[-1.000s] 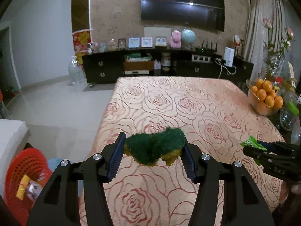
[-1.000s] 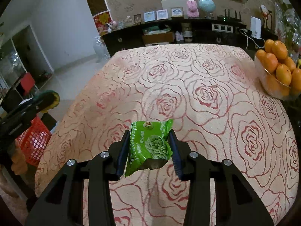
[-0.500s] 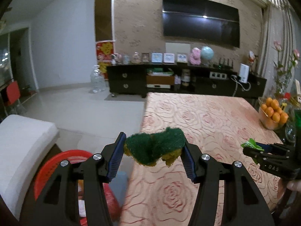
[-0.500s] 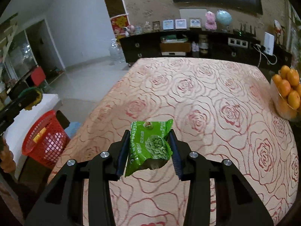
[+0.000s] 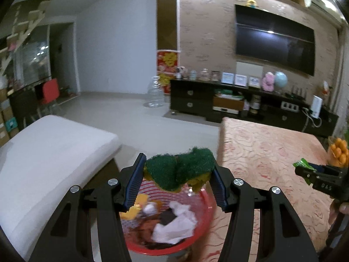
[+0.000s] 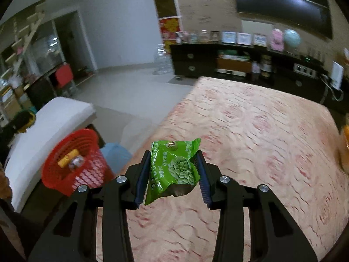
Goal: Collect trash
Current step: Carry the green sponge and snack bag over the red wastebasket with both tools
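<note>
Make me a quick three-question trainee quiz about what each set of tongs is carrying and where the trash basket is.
1. What do the left tongs hold?
2. True or false: the right tongs grip a green snack packet.
3. The red basket already holds: A) nothing, B) some trash, C) oranges?

Key:
1. A green scouring sponge, held above the basket.
2. True.
3. B, white crumpled paper and a yellow wrapper show inside.

home living room: wall-mounted tv [image 5: 274, 43] on far wall above a dark low cabinet [image 5: 240, 107] with framed pictures [image 5: 234, 79] and a globe [image 5: 281, 79]; rose-patterned tablecloth [image 6: 261, 131] right, white cushion [image 5: 50, 152] left.
</note>
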